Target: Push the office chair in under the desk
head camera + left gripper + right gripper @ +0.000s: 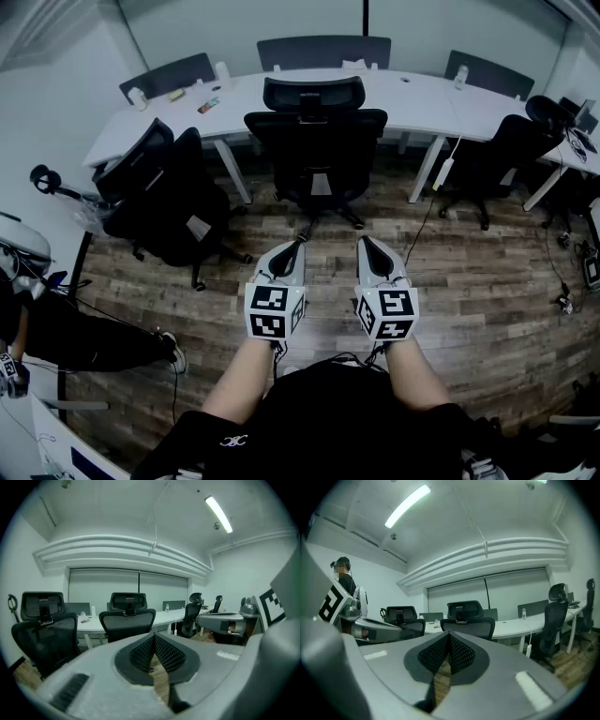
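Both clenched tight and empty: left gripper (298,246) and right gripper (364,244) side by side. The office chair (316,141) stands dead ahead, well apart, backrest facing them, neither nearer, with the desk (427,98) just beyond.

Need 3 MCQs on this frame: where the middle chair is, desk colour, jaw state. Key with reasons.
1. Where is the office chair?
A. Ahead of both grippers, at the desk
B. Behind both grippers
C. Tipped on its side

2. Desk top colour?
A. Black
B. White
C. Red

3. Jaws of the left gripper and right gripper?
A. Both wide open
B. Both shut, nothing between
C. Left shut on the chair

Key:
1 A: the head view shows it upright beyond both gripper tips.
2 B: the top is plainly white.
3 B: each gripper view shows its pads meeting, with nothing between them.
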